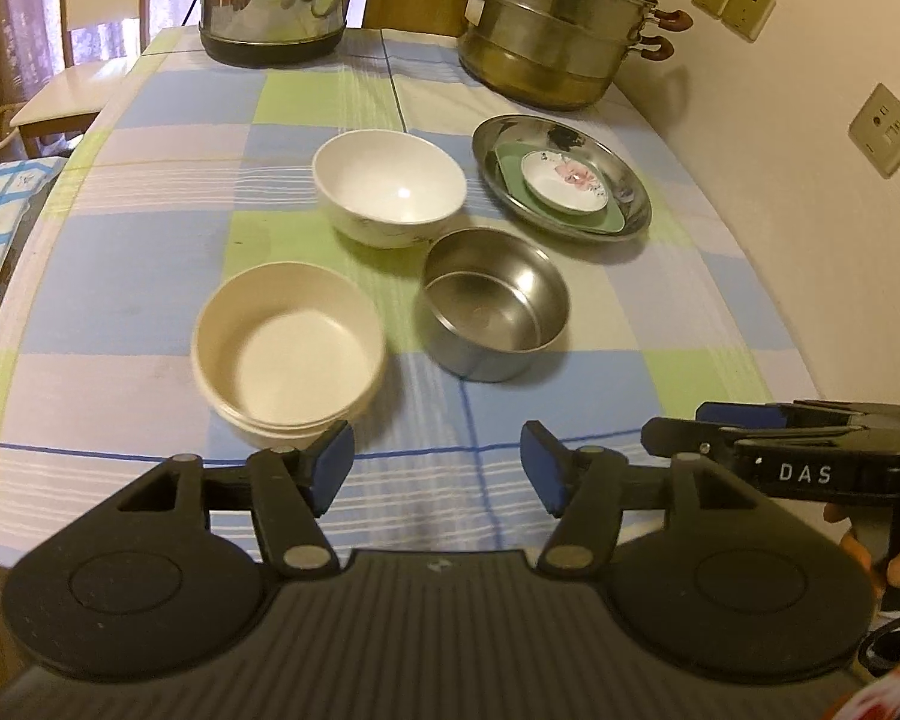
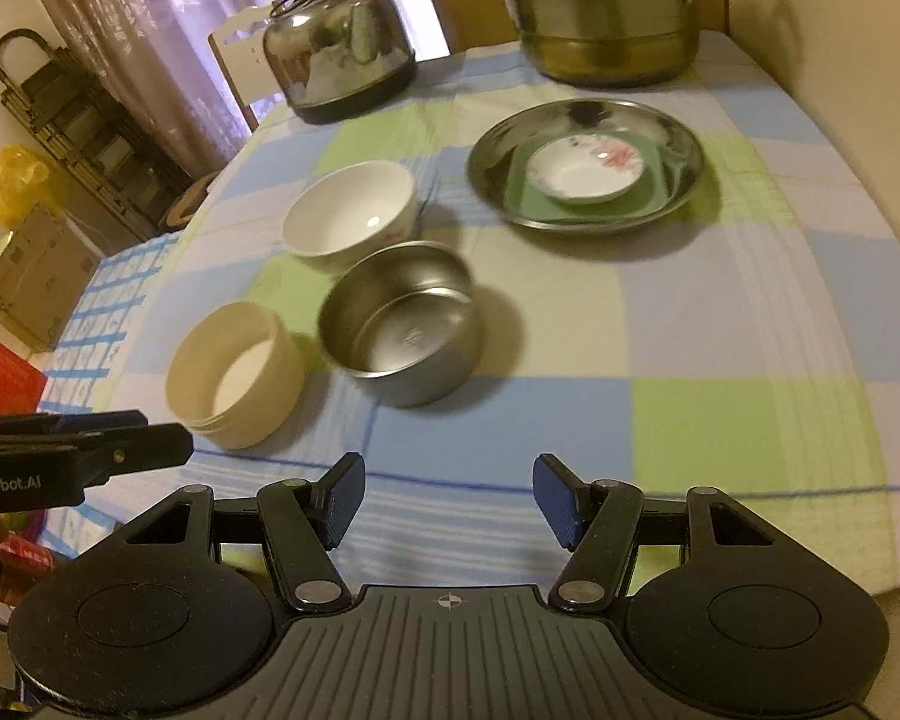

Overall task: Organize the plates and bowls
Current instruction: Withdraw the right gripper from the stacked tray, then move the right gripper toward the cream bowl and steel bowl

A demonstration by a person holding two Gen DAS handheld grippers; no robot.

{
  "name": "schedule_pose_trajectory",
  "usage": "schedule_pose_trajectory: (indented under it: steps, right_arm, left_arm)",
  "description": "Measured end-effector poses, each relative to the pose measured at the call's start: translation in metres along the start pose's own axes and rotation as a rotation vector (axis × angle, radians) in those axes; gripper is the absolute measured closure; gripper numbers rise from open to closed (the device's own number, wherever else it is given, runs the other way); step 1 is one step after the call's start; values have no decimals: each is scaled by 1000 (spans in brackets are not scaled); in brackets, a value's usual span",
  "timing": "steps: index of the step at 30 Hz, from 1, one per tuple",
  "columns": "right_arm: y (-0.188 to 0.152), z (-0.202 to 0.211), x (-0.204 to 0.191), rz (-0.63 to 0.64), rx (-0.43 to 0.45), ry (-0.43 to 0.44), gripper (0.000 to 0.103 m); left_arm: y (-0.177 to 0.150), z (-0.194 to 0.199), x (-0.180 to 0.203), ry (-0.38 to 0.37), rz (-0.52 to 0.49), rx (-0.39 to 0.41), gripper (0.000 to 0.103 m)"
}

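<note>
Looking along both grippers, you have three loose bowls ahead on the worktop, and the question is which hand sits nearer which one. Your left gripper hangs low at the near edge with its jaws spread wide and nothing between them; the cream bowl lies just ahead and to the left of them, close to the left pad, so that hand is the nearer one for it. Your right gripper is likewise released and empty, and the steel bowl stands ahead and slightly left of its jaws, well apart from them. The white bowl sits farther back, just behind the steel one. The plates already look gathered: a small flowered dish rests on a green plate inside the steel platter at the far right. The bowls being round, no long axis matters; I judge a rim grip from the near side would suit either hand.
</note>
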State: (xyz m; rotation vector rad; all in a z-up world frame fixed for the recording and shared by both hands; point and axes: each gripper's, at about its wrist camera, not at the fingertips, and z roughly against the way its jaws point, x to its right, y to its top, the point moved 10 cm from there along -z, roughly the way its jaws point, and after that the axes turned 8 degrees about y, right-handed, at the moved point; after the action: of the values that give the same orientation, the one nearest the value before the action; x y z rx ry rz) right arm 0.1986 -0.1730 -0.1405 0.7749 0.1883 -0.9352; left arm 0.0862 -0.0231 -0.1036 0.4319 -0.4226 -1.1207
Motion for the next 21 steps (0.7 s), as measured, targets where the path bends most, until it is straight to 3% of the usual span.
schedule_pose_trajectory:
  steps: [12, 21]
  right_arm:
    - [-28, -29, -58, -50, -7, -39, 41]
    - [-37, -50, -87, -66, -20, -51, 41]
  left_arm:
    - [-21, 10, -62, -33, -30, -16, 41]
    - [-23, 9, -88, -8, -46, -9, 41]
